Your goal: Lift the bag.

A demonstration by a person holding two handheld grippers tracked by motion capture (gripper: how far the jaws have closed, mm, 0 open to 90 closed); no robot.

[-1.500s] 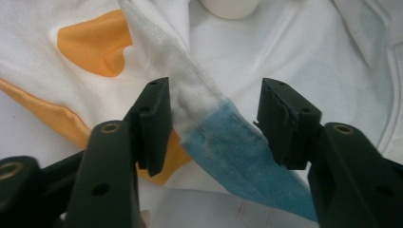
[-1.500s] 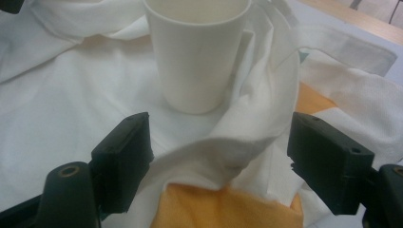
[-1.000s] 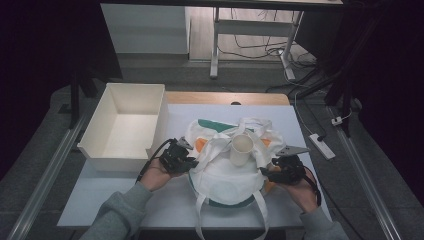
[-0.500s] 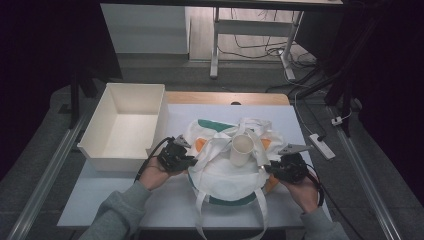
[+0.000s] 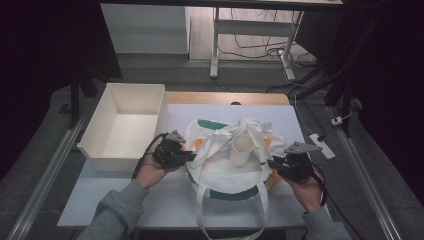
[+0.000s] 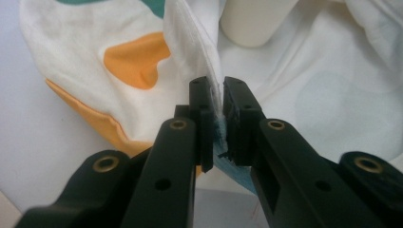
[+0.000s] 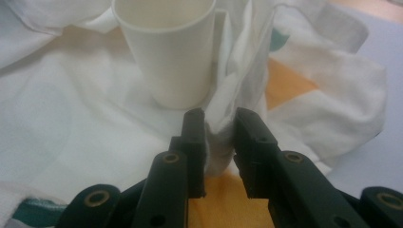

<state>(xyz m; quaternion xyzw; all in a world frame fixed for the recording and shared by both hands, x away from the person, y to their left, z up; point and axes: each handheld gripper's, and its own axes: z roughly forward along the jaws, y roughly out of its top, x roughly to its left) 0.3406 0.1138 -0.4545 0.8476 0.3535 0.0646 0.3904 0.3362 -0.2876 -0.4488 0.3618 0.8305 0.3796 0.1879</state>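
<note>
Both tongs pinch the cloth bag, one at each side of the cup.

I see the white cloth bag (image 5: 225,165), with its orange and teal patches, lying flat on the desk (image 5: 125,195), and a white paper cup (image 5: 241,150) standing upright on top of it between my two hands. My left tongs (image 6: 216,102) are nearly closed on a raised fold of the bag's fabric at its left edge, the cup just beyond them. My right tongs (image 7: 217,124) have just been closing and now clasp a bunched fold at the bag's right side, right beside the cup's base. An open white box (image 5: 125,125) sits on the desk, left of the bag.
</note>
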